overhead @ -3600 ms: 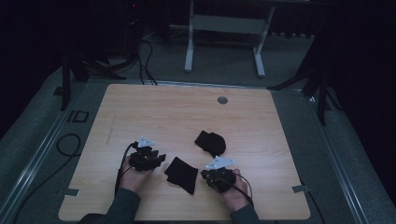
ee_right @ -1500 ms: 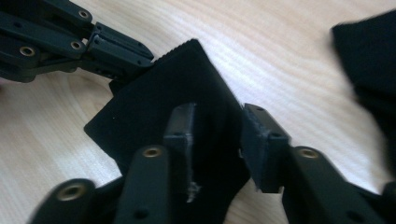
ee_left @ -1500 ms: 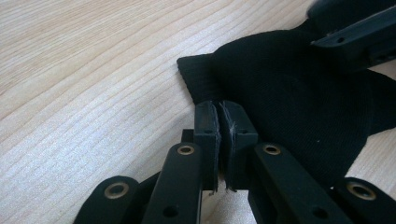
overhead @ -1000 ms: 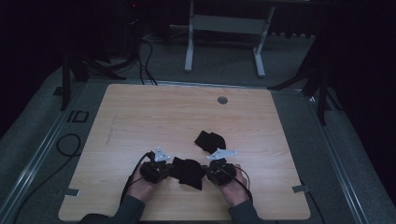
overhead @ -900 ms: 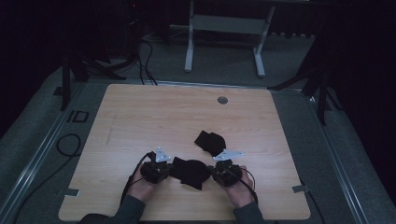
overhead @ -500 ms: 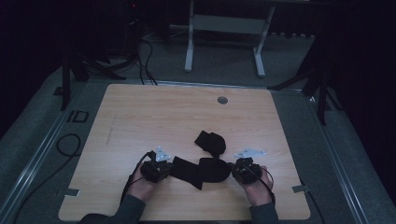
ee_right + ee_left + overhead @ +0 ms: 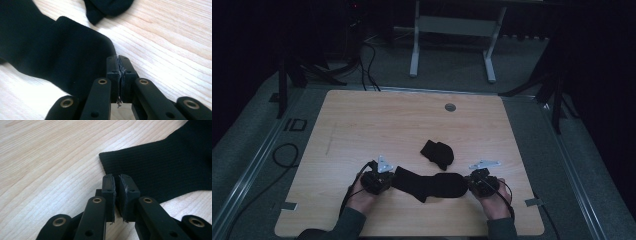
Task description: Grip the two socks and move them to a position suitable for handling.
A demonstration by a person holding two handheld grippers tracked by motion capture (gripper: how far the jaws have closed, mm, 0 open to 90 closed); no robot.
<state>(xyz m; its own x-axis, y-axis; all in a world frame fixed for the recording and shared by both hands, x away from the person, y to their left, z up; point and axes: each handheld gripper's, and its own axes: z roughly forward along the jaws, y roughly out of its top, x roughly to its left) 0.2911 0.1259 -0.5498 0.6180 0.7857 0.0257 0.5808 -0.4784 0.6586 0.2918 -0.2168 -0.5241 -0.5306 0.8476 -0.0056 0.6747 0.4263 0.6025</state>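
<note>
Jaws of the left gripper (image 7: 116,185) have just been opening a crack at the black sock's (image 7: 432,184) cuff. Right gripper (image 7: 120,66) jaws pinch its toe end. It lies stretched low on the tabletop (image 7: 362,125), below another balled sock (image 7: 437,152).

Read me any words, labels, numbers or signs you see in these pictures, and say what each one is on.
"ID": pale marking on the grey floor strip left of the wooden table, near its far left corner; it could be a drawn mark, not letters.
No readable text on the stretched black sock, the folded black sock, the left gripper or the right gripper.
</note>
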